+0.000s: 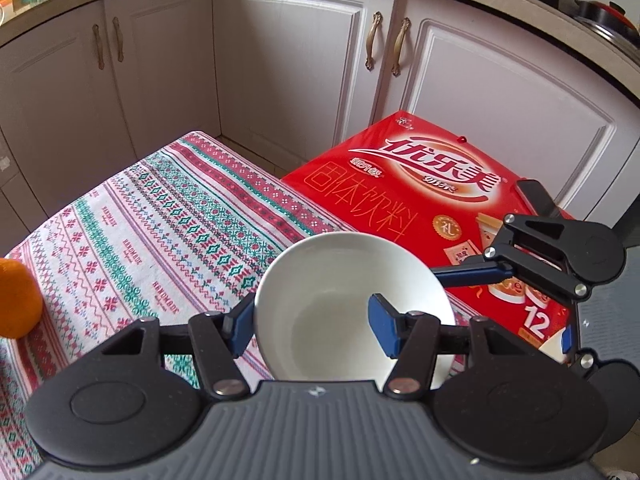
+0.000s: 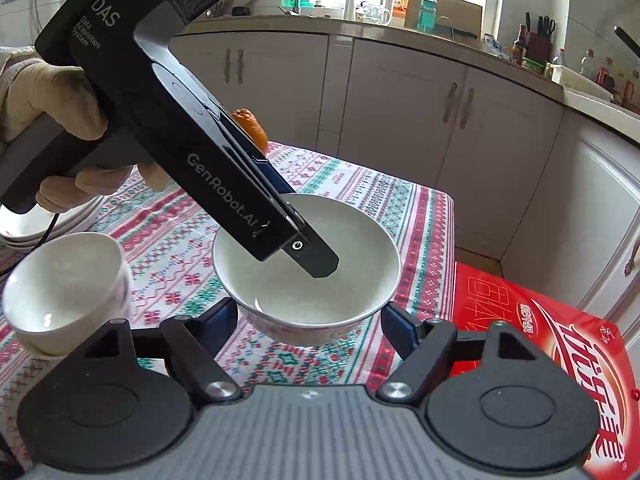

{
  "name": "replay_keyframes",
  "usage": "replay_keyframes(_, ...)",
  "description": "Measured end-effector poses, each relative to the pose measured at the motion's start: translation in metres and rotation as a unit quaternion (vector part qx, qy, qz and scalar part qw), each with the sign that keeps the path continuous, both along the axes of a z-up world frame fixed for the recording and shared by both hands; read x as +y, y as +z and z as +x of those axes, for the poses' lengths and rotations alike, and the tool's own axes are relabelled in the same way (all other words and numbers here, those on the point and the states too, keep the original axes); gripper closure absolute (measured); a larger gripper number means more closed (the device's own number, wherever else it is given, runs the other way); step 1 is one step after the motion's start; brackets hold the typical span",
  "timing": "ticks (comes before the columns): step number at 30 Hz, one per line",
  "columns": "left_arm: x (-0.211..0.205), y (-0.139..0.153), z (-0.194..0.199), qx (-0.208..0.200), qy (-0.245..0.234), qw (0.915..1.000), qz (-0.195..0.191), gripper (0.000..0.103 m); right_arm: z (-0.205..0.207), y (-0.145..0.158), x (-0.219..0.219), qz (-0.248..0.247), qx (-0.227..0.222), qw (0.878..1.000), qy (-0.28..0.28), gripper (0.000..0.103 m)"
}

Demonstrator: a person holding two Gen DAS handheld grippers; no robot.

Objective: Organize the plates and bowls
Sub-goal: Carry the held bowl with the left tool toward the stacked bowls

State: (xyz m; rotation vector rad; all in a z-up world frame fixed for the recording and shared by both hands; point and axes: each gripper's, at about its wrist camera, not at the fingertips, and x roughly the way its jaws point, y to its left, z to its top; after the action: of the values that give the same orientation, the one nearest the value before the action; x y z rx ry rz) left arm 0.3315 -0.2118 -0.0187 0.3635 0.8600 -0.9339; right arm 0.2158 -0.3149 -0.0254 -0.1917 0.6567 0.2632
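A white bowl (image 1: 344,300) (image 2: 308,272) stands near the right edge of the patterned tablecloth (image 1: 160,232). My left gripper (image 1: 312,324) is open: one finger is outside the bowl's left wall, the other inside the bowl. In the right wrist view the left gripper (image 2: 316,260) reaches down into the bowl. My right gripper (image 2: 310,320) is open, its fingers on either side of the bowl's near wall, not closed on it. In the left wrist view the right gripper (image 1: 532,300) sits just right of the bowl. A second white bowl (image 2: 64,292) stands at the left.
A red drink carton (image 1: 432,200) (image 2: 560,360) lies right of the table, lower than its edge. An orange (image 1: 16,300) (image 2: 252,124) sits on the cloth. Stacked white plates (image 2: 48,224) lie at the far left. White kitchen cabinets (image 1: 280,72) stand behind.
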Motion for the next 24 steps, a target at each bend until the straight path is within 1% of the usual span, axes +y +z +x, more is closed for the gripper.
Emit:
replay_keyframes(11, 0.039, 0.027, -0.043, -0.019, 0.021, 0.9994, -0.019, 0.045, -0.038, 0.03, 0.032, -0.003, -0.013, 1.0, 0.027, 0.021)
replay_keyframes(24, 0.084, 0.046, -0.08, -0.042, 0.056, 0.9973, -0.025, 0.045, -0.066, 0.048, 0.071, -0.009, -0.032, 0.997, 0.069, 0.021)
